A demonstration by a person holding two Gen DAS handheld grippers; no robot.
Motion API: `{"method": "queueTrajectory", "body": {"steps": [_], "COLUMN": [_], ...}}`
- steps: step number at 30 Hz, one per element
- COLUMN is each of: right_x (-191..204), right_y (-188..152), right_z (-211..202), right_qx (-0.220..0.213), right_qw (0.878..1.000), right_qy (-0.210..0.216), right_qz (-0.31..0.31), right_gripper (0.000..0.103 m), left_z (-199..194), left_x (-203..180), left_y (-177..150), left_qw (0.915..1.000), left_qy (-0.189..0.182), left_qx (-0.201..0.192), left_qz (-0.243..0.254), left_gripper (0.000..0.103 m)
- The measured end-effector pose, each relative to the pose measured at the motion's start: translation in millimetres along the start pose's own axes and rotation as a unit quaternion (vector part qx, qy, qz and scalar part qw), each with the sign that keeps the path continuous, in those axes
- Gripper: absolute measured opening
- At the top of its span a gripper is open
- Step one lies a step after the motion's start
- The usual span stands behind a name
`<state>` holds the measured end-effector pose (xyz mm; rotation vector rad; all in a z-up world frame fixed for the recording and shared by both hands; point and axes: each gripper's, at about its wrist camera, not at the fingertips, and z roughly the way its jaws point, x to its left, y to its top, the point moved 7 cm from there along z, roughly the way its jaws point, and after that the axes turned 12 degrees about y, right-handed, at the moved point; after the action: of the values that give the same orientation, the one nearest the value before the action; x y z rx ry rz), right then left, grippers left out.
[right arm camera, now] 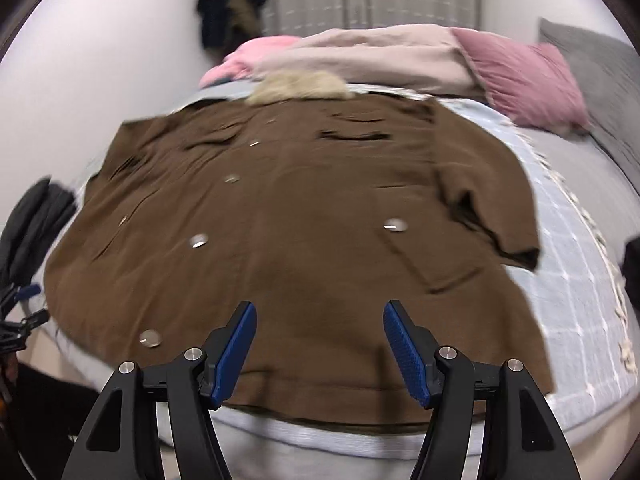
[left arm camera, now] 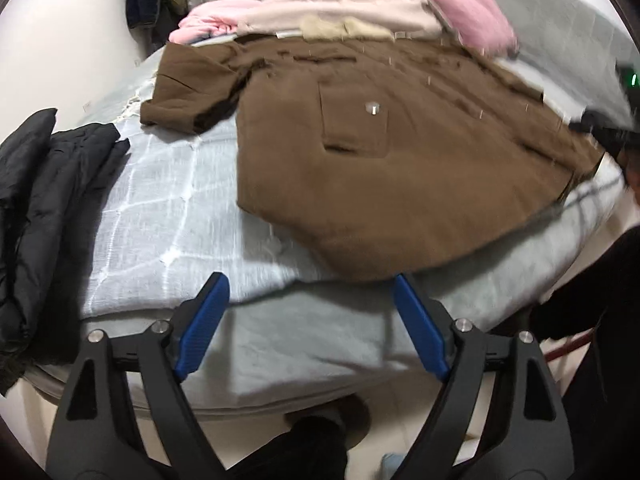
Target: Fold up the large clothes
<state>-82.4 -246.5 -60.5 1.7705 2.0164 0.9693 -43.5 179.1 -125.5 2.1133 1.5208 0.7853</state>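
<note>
Item: large brown woollen coat with silver buttons (right arm camera: 304, 216), spread front-up and nearly flat across a bed covered by a pale blue checked blanket (left arm camera: 160, 208). Its hem lies at the near edge of the bed; one sleeve (right arm camera: 492, 200) is folded in over the body. A cream fur trim (right arm camera: 300, 86) sits at the collar end, against a heap of pink and beige bedding (right arm camera: 360, 52).

Left gripper (left arm camera: 308, 292): blue-padded jaws wide apart, nothing between them, poised over bare blanket just off the coat's hem corner.

Right gripper (right arm camera: 318, 320): jaws parted, holding nothing, above the hem at mid-width; whether the tips touch the cloth cannot be told.

Also present: a black puffer jacket (left arm camera: 44, 208) at the bed's edge, beside the coat.

Risks, as judged:
- Thick cloth; a shallow pinch may slip free mid-fold.
- A pinch could catch the blanket along with the hem and drag it.
- Uneven lifts by the two sides would skew the fold.
- The tucked sleeve may flop out when the coat is raised.
- Hem overhanging the edge could slide floorward.
</note>
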Motion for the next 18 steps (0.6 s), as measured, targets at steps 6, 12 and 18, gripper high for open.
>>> {"method": "queueTrajectory", "body": {"steps": [6,12,18], "right_x": [34,60,69], "right_y": [-15,-18,-11], "right_z": [27,32,38], "right_qx": [0.036,0.042,0.041], "right_qw": [0.999,0.997,0.997], "right_qy": [-0.004,0.002,0.01], "right_qz": [-0.041,-0.068,-0.071], "right_gripper": [0.067,0.067,0.067], "left_z": [18,19,36], "left_x": [5,16,32], "left_y": [21,54,62], "left_qw": [0.9986,0.9905,0.9777], "left_qy": [0.025,0.051,0.105], "left_qx": [0.01,-0.015,0.013], "left_qz": [-0.046,-0.127,-0.181], "left_gripper": [0.084,0.084,0.084]}}
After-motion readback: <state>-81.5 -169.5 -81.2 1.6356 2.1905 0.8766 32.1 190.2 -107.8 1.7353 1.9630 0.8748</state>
